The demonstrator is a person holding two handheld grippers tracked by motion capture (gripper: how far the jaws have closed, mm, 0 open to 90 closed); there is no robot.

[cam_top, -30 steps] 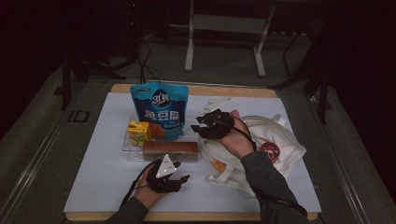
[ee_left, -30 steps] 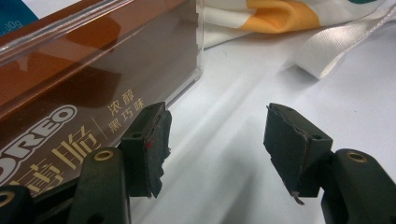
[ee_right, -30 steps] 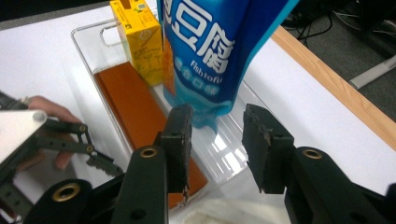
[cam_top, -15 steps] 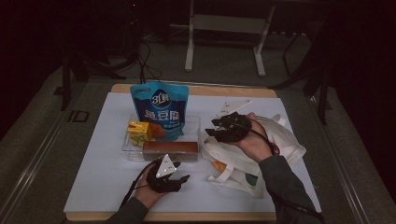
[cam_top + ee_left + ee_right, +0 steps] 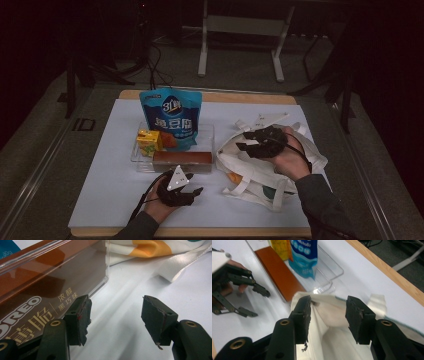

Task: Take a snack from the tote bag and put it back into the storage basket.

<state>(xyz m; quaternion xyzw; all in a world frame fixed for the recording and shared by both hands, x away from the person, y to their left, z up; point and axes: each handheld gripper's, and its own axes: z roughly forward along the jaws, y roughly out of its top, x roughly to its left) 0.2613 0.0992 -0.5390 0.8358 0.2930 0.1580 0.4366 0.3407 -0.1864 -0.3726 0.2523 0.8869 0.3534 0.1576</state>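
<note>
A white tote bag point(image 5: 280, 167) with an orange patch lies at the right of the white table top. My right gripper point(image 5: 242, 140) hovers over its left rim, jaws open and just widened. In the right gripper view the bag's white cloth point(image 5: 329, 312) lies between and under the jaws of that gripper point(image 5: 328, 305), and the pads do not press it. My left gripper point(image 5: 197, 190) rests near the front edge, open with nothing between its jaws point(image 5: 115, 307). It sits just in front of a brown Oreo box point(image 5: 37, 290).
A clear tray point(image 5: 207, 131) holds a blue snack pouch point(image 5: 172, 117), a yellow carton point(image 5: 148, 141) and the brown box point(image 5: 182, 160). The table's wooden far edge point(image 5: 387, 267) runs behind. Bag straps point(image 5: 265, 120) trail toward the back.
My right gripper has moved to the right, from beside the tray to above the bag. The left gripper has stayed put.
</note>
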